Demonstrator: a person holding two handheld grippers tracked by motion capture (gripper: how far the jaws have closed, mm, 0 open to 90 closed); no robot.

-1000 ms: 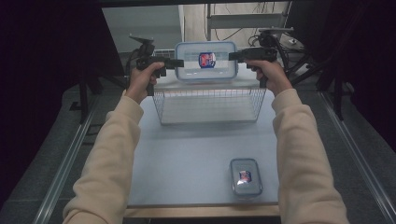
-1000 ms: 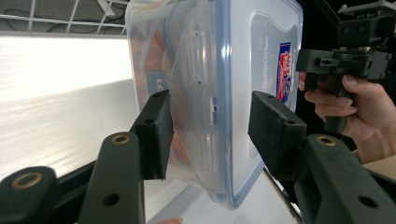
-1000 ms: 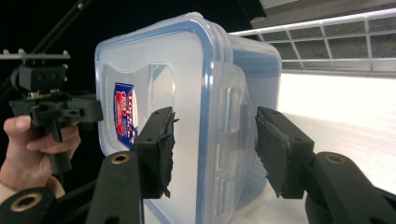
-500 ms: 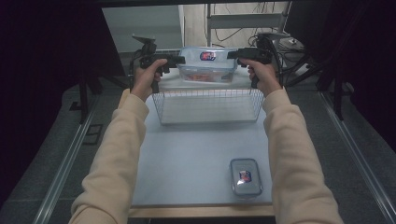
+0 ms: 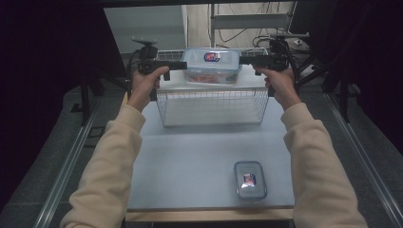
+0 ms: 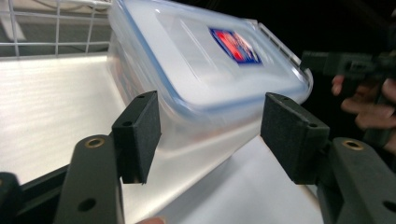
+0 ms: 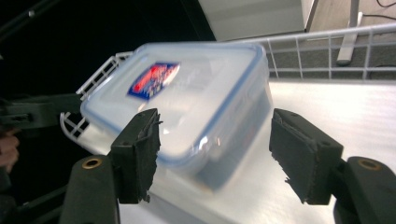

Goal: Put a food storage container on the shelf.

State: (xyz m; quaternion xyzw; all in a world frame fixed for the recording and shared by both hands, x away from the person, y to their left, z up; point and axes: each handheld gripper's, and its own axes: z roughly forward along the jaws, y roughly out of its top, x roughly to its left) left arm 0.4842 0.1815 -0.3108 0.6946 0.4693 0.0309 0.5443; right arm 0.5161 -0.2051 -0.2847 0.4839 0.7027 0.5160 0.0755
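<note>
Both the left gripper (image 5: 183, 65) and right gripper (image 5: 243, 60) have just been opening their jaws, now released either side of the lidded container (image 5: 211, 65) in the wire basket (image 5: 211, 108).

Cream long sleeves (image 5: 111, 156) covered both forearms to the wrists, left gripper (image 6: 210, 135) and right gripper (image 7: 215, 154) were matte black — flat rectangular pads (image 6: 140, 133) on brass-eyed arms, right pads frayed at 9 o'clock edges — black cable (image 5: 129, 71) trailed from left gripper

box (image 5: 211, 65) in basket (image 5: 211, 107), smaller box (image 5: 250, 179) nearer
</note>
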